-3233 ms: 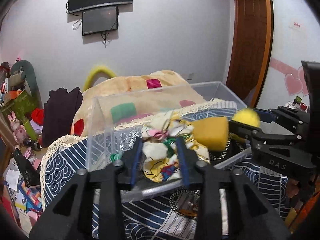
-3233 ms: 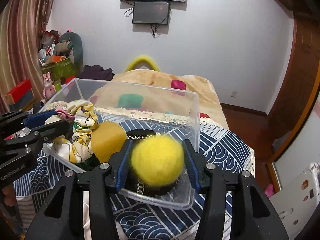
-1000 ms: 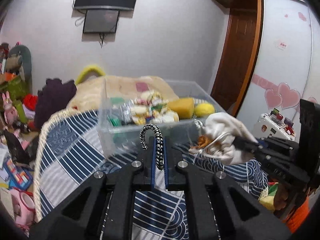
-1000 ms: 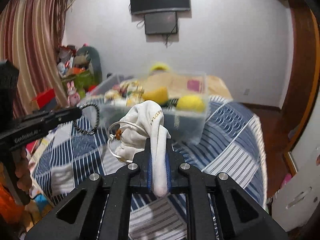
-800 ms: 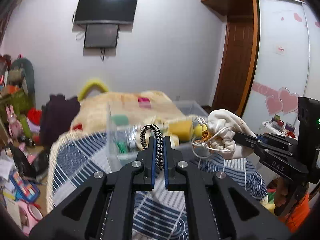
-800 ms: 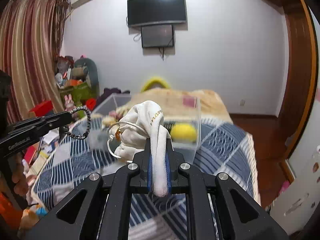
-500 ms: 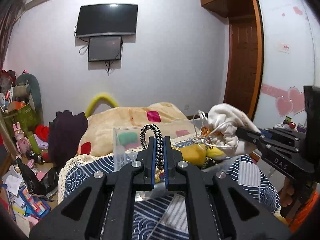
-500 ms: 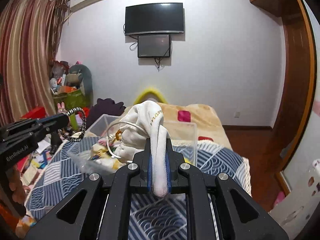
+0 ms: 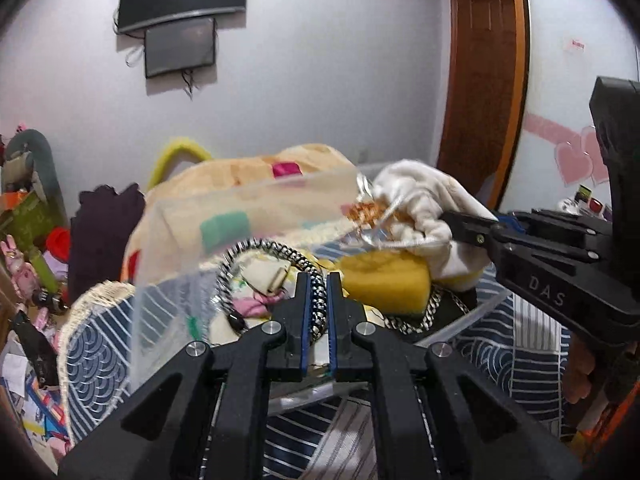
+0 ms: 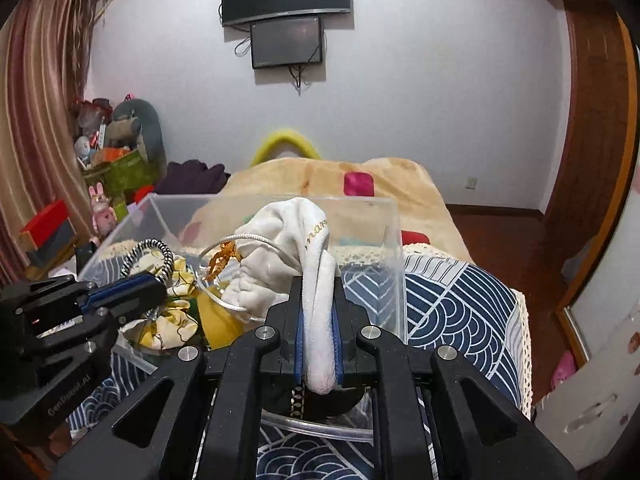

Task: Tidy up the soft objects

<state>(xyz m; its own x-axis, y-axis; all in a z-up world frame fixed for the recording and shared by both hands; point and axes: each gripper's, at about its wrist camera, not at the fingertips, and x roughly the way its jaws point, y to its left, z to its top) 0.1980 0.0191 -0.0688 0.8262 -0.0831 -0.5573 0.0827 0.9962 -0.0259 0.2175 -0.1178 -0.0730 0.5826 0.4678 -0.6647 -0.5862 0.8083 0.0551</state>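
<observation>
My left gripper (image 9: pixel 318 284) is shut on a black-and-white braided hair band (image 9: pixel 256 249), held over the clear plastic box (image 9: pixel 240 208). It also shows in the right wrist view (image 10: pixel 150 254). My right gripper (image 10: pixel 318 280) is shut on a white drawstring pouch (image 10: pixel 288 248) with a gold charm, held above the box's right part; the pouch shows in the left wrist view (image 9: pixel 420 196). Inside the box lie a yellow sponge (image 9: pixel 384 282) and a patterned cloth (image 10: pixel 168 326).
The box (image 10: pixel 394 248) stands on a table with a blue-and-white patterned cloth (image 10: pixel 452 304). A bed with a beige blanket (image 10: pixel 360 180) lies behind. Toys and clutter (image 10: pixel 116 160) fill the left side. A wooden door (image 9: pixel 480 80) is at the right.
Both grippers have come forward and down to the box, each still holding its item. The band and the pouch now hang over the box's inside.
</observation>
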